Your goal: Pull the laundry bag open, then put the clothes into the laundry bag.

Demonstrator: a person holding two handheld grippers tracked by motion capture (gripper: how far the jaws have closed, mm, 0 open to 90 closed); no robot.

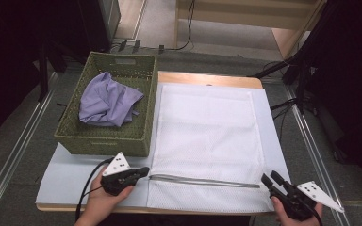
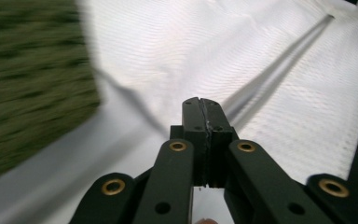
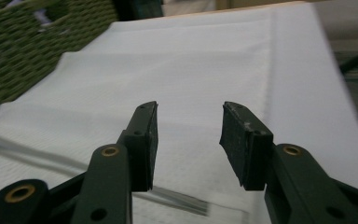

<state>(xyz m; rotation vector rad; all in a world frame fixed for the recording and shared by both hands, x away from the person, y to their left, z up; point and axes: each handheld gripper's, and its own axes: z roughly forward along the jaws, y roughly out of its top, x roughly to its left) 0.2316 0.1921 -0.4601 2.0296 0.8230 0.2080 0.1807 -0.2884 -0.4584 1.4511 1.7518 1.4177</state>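
Observation:
A white mesh laundry bag (image 1: 207,127) lies flat on the table, and a grey zipper (image 1: 202,181) runs across it near the front edge. My left gripper (image 1: 143,171) is at the zipper's left end with its jaws shut. In the left gripper view, the left gripper (image 2: 200,106) has its pads pressed together with nothing visible between them, and the zipper (image 2: 279,70) runs away behind them. My right gripper (image 1: 271,178) hovers at the zipper's right end. The right gripper (image 3: 189,112) is open over the mesh with nothing between its jaws, and the zipper (image 3: 177,199) passes below them.
A green woven basket (image 1: 103,141) stands left of the bag and holds a crumpled lavender cloth (image 1: 108,101). The basket (image 2: 28,70) (image 3: 28,42) is close to both grippers' left sides. A pale sheet (image 1: 70,174) covers the wooden table (image 1: 207,77). Dark stands flank the table.

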